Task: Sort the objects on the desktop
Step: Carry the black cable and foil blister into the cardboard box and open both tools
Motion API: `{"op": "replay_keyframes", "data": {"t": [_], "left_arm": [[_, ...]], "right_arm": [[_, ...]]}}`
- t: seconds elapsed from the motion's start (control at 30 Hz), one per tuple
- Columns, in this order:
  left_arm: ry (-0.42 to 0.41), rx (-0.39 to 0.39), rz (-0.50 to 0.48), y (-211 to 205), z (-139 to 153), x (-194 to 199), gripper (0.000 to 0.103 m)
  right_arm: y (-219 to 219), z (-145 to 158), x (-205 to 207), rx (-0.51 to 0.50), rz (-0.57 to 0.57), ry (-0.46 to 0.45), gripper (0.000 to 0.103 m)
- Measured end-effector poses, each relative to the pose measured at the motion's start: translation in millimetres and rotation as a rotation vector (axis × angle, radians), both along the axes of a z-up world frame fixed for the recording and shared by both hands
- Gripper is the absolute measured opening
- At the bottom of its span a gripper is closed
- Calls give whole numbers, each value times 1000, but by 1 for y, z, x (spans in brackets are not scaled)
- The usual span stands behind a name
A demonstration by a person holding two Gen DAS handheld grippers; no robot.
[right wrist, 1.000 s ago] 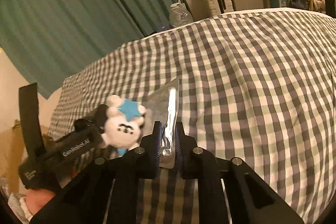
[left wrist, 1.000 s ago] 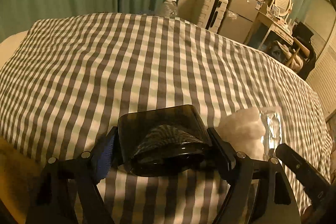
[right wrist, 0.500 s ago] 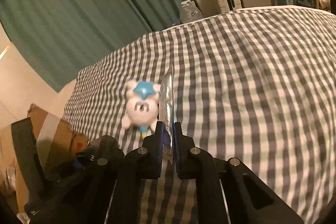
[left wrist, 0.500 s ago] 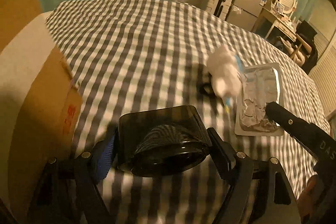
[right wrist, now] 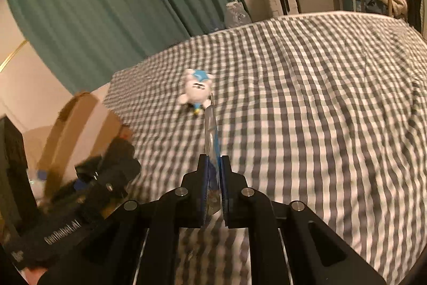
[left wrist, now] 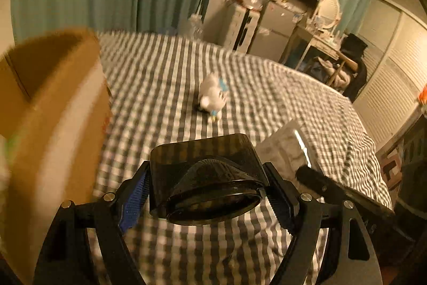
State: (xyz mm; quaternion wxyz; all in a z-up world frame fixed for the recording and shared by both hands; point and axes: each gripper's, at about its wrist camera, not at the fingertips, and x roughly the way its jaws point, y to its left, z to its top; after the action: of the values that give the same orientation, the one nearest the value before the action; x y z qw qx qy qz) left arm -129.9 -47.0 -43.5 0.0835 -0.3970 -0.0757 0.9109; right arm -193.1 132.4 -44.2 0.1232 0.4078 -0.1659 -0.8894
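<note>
My left gripper (left wrist: 206, 184) is shut on a dark smoky translucent plastic container (left wrist: 205, 178), held above the checked bedspread (left wrist: 165, 87). My right gripper (right wrist: 213, 170) is shut on a thin clear plastic blister pack (right wrist: 212, 130), held edge-on; the pack also shows in the left wrist view (left wrist: 289, 148). A small white plush toy with a blue star (right wrist: 196, 88) lies on the bedspread ahead of both grippers; it also shows in the left wrist view (left wrist: 212, 95). The left gripper shows blurred at the lower left of the right wrist view (right wrist: 104, 178).
A brown cardboard box (left wrist: 50, 130) stands at the left edge of the bed, close to my left gripper; it also shows in the right wrist view (right wrist: 80, 130). Green curtains (right wrist: 120, 4), a small fridge (left wrist: 272, 31) and a cluttered desk (left wrist: 328, 50) lie beyond the bed.
Both grippers have drawn back and up from the plush toy with their loads. The left one has swung left, so the cardboard box now fills its left side.
</note>
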Motion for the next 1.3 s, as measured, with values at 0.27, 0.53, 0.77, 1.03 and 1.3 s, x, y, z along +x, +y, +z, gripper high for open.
{"op": "replay_keyframes", "data": {"t": [0.27,0.53,0.77,1.03,1.3], "left_arm": [[143,-66,42,-45,79,29,82],[169,-86,133,-128,108,39,83],[124,-109,209,-196,94,23,83],[74,-164,249,-228,68,1,83],[42,-208,269,-229,61,-9,96]], "right_arm": [[-40,66,44,-67,64,121,8],[-136,101,45,-71,232,173,8],[-211,84,27,-60,336,145,8],[-247,67,-14,-14,363,129,8],[-221,77,-38,-66,280,133,44]]}}
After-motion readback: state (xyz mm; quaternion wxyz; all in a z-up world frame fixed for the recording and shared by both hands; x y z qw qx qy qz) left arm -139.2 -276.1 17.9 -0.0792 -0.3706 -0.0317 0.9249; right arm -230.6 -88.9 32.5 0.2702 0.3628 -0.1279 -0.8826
